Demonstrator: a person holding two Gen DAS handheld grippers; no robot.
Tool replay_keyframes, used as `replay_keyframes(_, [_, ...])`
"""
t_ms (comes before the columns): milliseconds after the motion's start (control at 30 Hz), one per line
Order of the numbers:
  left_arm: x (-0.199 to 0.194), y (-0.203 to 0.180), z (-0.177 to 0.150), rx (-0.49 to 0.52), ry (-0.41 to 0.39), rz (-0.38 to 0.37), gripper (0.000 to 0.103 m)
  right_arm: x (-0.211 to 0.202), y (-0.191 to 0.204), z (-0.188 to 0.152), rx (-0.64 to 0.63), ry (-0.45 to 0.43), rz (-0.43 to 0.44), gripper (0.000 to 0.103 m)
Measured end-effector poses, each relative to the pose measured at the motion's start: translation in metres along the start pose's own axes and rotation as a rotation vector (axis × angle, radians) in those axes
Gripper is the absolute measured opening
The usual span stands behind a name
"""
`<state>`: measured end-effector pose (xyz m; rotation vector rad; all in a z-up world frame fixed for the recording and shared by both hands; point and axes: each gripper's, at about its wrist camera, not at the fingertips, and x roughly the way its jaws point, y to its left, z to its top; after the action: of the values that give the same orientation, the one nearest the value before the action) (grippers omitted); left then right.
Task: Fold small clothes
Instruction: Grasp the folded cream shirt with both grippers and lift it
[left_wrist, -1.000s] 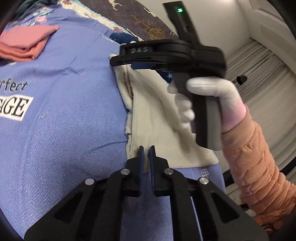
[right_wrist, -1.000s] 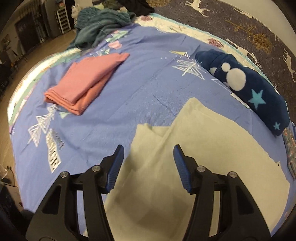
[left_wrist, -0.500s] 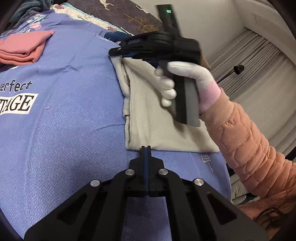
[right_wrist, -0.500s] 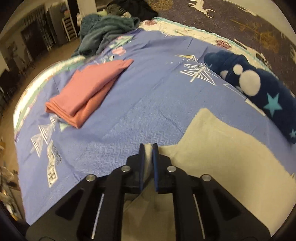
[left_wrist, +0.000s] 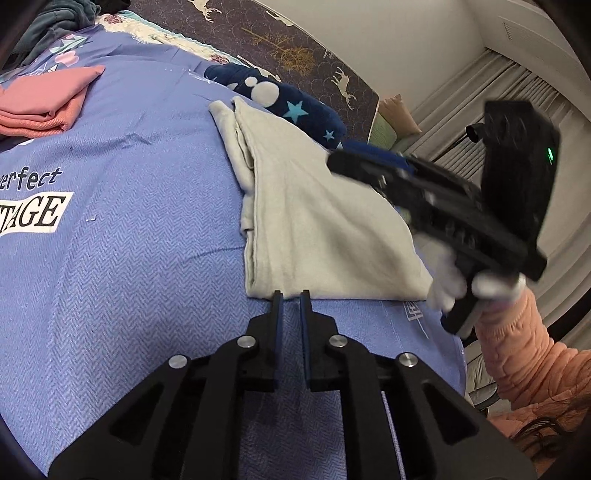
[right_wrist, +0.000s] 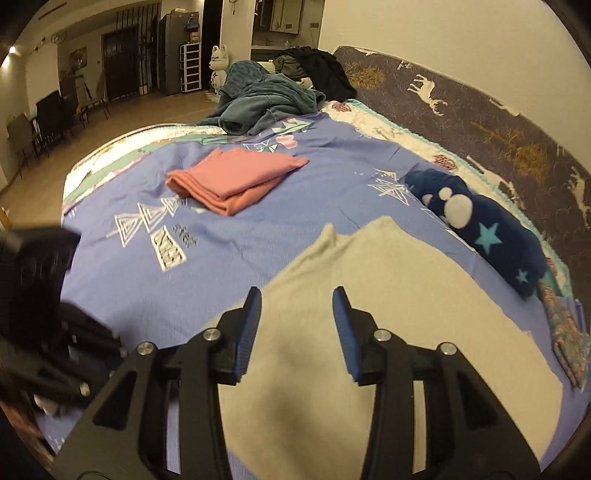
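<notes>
Doorway and chairs (right_wrist: 55, 114) appear only beyond right hand-held gripper (right_wrist: 295, 306).

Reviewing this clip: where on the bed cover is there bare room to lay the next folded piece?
Widest free patch: blue bed cover between the pink folded pile and the cream garment. Crowded along the far side, where the navy star blanket lies beside the cream piece, and at the teal heap.
</notes>
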<state>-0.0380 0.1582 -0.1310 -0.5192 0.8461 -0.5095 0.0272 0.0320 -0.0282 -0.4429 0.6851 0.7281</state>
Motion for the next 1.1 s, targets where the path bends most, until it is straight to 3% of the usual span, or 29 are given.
replay_keyframes(100, [-0.002, -0.004, 0.0, 0.011, -0.004, 0.003, 0.018, -0.014, 0.013, -0.023, -0.03, -0.014, -0.039, 0.042])
replay_keyframes(267, [-0.013, 0.004, 0.002, -0.026, -0.051, -0.02, 0.028, -0.013, 0.036, -0.049, -0.086, 0.075, -0.096, 0.04])
replay_keyframes(333, [-0.017, 0.007, 0.002, -0.038, -0.068, 0.009, 0.039, -0.012, 0.049, -0.061, -0.128, 0.099, -0.115, 0.04])
replay_keyframes(400, [-0.019, 0.007, 0.001, -0.035, -0.066, 0.018, 0.039, -0.011, 0.063, -0.07, -0.163, 0.12, -0.12, 0.042])
replay_keyframes(500, [-0.021, 0.006, 0.0, -0.029, -0.07, 0.033, 0.039, -0.013, 0.079, -0.077, -0.218, 0.112, -0.176, 0.057])
replay_keyframes(633, [-0.024, 0.013, 0.0, -0.066, -0.083, 0.011, 0.039, -0.008, 0.086, -0.078, -0.241, 0.104, -0.215, 0.058])
replay_keyframes(867, [-0.03, 0.037, 0.017, -0.152, -0.121, -0.115, 0.041, 0.022, 0.087, -0.062, -0.253, 0.092, -0.352, 0.059])
replay_keyframes(933, [-0.02, 0.044, 0.034, -0.161, -0.1, -0.188, 0.055, 0.027, 0.088, -0.058, -0.234, 0.087, -0.369, 0.059])
replay_keyframes(1100, [0.027, 0.055, 0.08, -0.19, 0.012, -0.281, 0.057, 0.024, 0.085, -0.057, -0.19, 0.093, -0.356, 0.059])
